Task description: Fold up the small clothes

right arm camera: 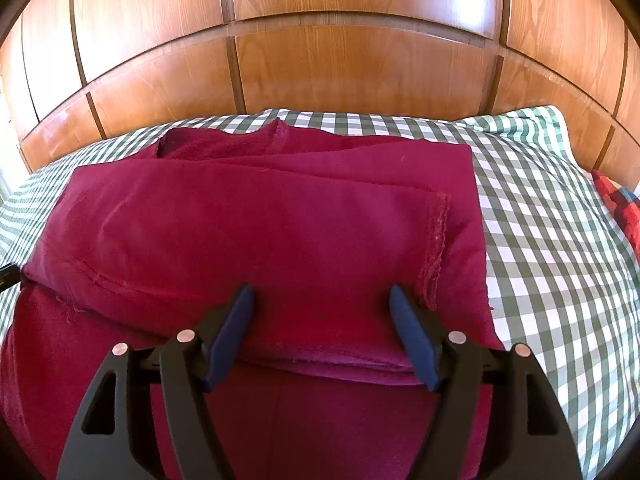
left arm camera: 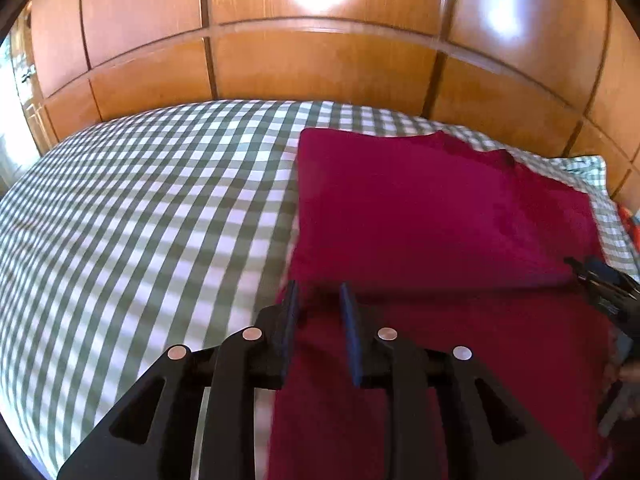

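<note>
A dark red garment [right arm camera: 256, 232] lies partly folded on a green-and-white checked bedsheet [right arm camera: 540, 240]; its upper part is doubled over the lower part, with a hemmed edge [right arm camera: 436, 240] on top. It also shows in the left wrist view [left arm camera: 432, 216]. My right gripper [right arm camera: 322, 300] is open, fingers wide, just above the garment's folded edge, holding nothing. My left gripper [left arm camera: 318, 296] is open with a narrower gap, over the garment's left edge, empty. The right gripper shows at the right edge of the left wrist view [left arm camera: 608, 288].
A wooden panelled headboard or wardrobe [right arm camera: 340, 60] stands behind the bed. The checked sheet [left arm camera: 140, 220] spreads wide to the left of the garment. A red and blue patterned cloth [right arm camera: 620, 204] lies at the far right.
</note>
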{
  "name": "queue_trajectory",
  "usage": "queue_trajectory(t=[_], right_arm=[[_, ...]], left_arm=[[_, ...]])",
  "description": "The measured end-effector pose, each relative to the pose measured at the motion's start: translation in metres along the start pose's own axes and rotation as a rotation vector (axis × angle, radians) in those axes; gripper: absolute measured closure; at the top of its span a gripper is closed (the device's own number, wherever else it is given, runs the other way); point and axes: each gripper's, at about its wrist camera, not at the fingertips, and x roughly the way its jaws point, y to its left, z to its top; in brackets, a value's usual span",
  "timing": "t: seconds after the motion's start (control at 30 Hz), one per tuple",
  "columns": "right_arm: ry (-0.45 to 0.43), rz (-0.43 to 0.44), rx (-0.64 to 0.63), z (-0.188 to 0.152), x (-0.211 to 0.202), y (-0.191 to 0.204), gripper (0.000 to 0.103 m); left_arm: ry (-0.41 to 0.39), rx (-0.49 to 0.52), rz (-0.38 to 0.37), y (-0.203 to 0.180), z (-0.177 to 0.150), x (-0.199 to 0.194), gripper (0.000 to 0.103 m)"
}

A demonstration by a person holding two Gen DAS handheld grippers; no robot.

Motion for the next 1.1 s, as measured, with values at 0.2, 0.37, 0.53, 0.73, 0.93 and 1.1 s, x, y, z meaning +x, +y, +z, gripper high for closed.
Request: queue_trajectory(t=[0.2,0.37,0.53,0.73,0.93,1.1], right_arm=[[0.005,-0.029,0.015,0.0,-0.022,0.002,0.01],[0.001,0.022,0.027,-0.015,-0.057,-0.003,0.009],[0.047,0.075,0.063,-0.039,-0.086,-0.021,0.009],[0.09,0.081,0.137,-0.069,-0.108,-0.045,0.009],[0.152,0.106,0.173,-0.106,-0.125,-0.059,0.009],[0.224,0.188,0.201,-0.143,-0.14,-0.061,0.01]], left_arm=[[-0.054,0.025,-0.027,-0.007,-0.031,-0.047,0.083],[-0.063,0.048,-0.046,-0.007,-0.051,-0.068,0.083],[-0.051,0.046,-0.068,-0.001,-0.064,-0.076,0.083],[-0.031,0.042,-0.067,0.004,-0.078,-0.078,0.076],[-0.027,0.002,-0.088,0.019,-0.093,-0.083,0.052],[0.021,-0.021,-0.144,0.043,-0.108,-0.085,0.052]])
